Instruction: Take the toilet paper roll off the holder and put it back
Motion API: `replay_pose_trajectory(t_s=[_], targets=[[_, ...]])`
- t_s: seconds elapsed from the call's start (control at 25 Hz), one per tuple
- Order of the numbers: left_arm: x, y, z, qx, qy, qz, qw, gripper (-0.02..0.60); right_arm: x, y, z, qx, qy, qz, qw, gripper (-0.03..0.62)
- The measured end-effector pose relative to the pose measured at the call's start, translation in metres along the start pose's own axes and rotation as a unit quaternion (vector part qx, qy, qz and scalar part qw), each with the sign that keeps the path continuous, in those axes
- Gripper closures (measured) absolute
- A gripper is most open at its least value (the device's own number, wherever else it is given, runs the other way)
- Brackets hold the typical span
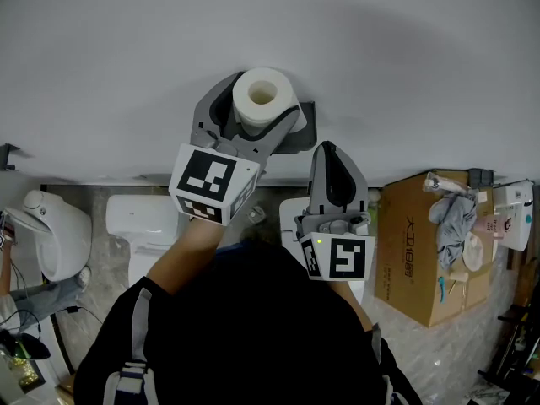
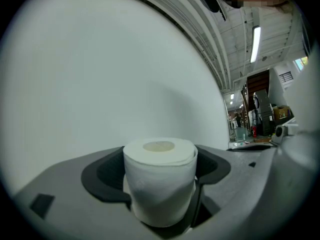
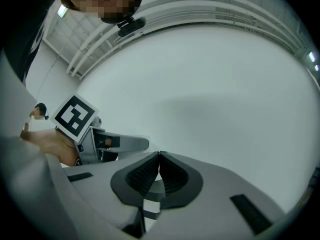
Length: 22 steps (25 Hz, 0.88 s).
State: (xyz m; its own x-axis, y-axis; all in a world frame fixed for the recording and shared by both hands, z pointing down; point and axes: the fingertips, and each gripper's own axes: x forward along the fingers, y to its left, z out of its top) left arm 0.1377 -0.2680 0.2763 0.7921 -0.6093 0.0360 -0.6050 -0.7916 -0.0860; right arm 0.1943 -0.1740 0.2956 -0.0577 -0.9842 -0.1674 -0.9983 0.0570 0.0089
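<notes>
Left gripper: jaws clamped on the toilet paper roll, one dark pad against each side of it.
Roll, head view: upper centre of the frame, white, its core hole facing the camera.
Roll, left gripper view: lower centre, standing on end between the pads, with the plain white wall behind it.
Holder: dark piece on the wall, just right of and behind the roll. Contact with the roll cannot be told.
Right gripper: jaws pressed together with nothing between them. In the head view it sits right of centre, below the holder, tip toward the wall.
Lower left: white toilet.
Right edge: cardboard box with a grey cloth on top.
</notes>
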Motion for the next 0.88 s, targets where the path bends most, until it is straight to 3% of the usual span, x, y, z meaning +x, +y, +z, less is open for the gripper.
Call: replay_pose_trajectory(t_s=[0.4, 0.88], targets=[[0.007, 0.003, -0.010, -0.010, 0.026, -0.011, 0.9996, 0.186, 0.009, 0.004, -0.003, 0.002, 0.004, 0.001, 1.000, 0.571], [0.002, 0.003, -0.008, -0.021, -0.004, -0.031, 0.9993, 0.183, 0.015, 0.013, -0.003, 0.003, 0.001, 0.011, 1.000, 0.571]])
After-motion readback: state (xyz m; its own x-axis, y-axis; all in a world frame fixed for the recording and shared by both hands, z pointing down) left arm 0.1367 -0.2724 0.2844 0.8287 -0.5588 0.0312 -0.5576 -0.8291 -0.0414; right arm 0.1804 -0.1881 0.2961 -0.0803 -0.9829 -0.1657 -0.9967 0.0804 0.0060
